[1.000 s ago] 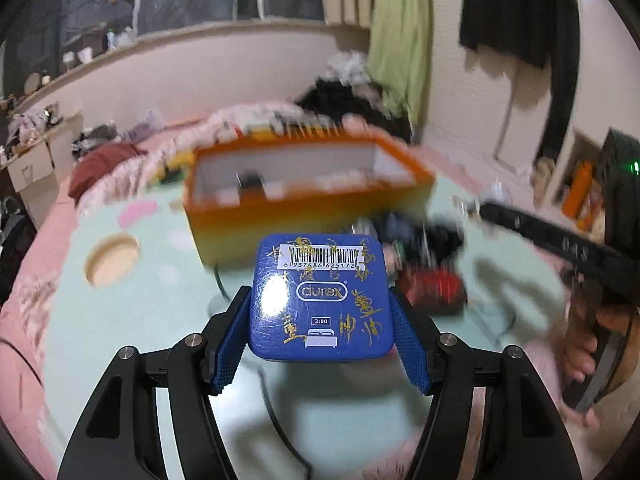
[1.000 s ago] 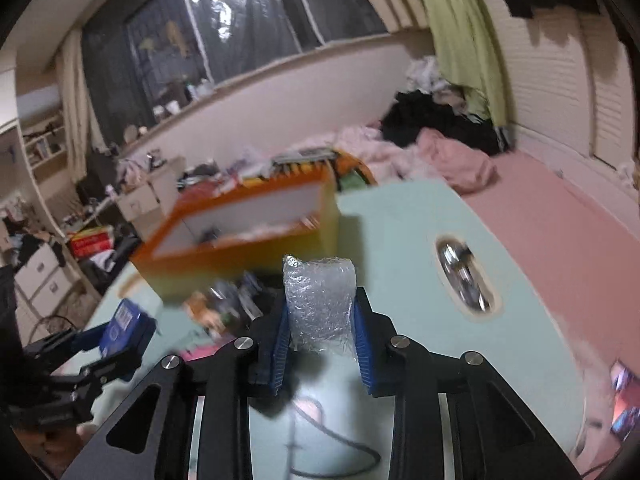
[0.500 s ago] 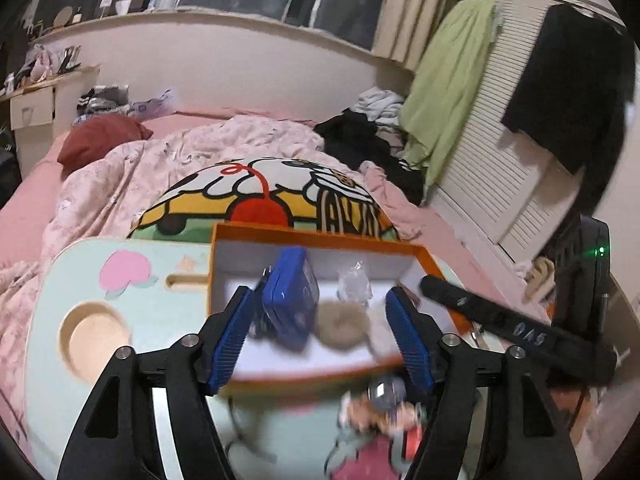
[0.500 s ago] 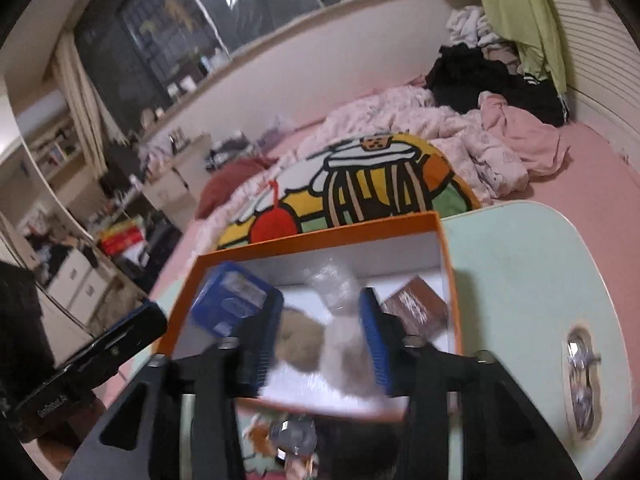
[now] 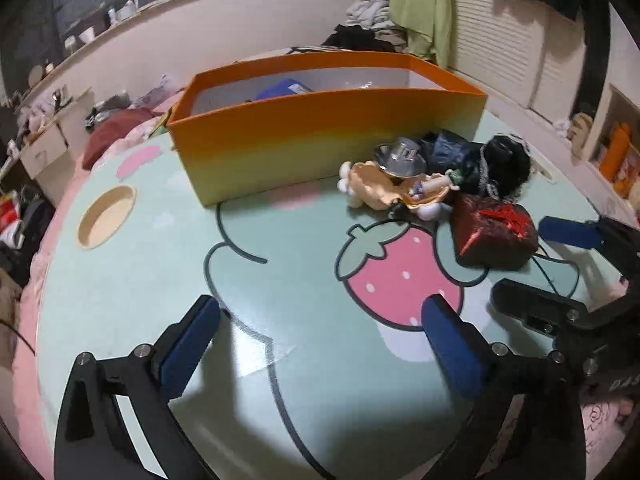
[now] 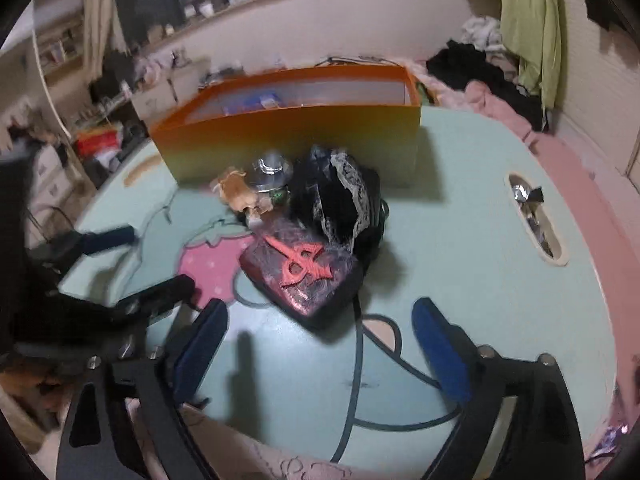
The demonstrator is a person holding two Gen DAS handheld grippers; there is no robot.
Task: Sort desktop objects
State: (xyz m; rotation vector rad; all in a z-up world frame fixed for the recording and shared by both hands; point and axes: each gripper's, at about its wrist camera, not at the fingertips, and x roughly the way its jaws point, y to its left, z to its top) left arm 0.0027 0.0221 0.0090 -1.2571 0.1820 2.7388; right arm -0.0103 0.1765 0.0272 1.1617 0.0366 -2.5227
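An orange box (image 5: 320, 128) stands at the back of the pale green table (image 5: 280, 360); a blue box (image 5: 285, 88) lies inside it. In front lie an orange doll (image 5: 384, 188) with a silver hat (image 5: 400, 154), a black lace cloth (image 5: 500, 164) and a dark red box with a red ornament (image 5: 494, 236). My left gripper (image 5: 320, 336) is open and empty above the strawberry print. My right gripper (image 6: 320, 336) is open and empty, just in front of the dark red box (image 6: 300, 272). The orange box (image 6: 288, 136) and black cloth (image 6: 340, 196) lie beyond.
The table has a round recess (image 5: 106, 216) at the left and an oval slot (image 6: 536, 220) holding silvery bits at the right. The other gripper shows at the right edge of the left view (image 5: 580, 272). Bedding and clothes lie behind the table.
The blue box and the bubble-wrapped piece went from my grippers into the orange box. Both grippers opened and pulled back low over the table.
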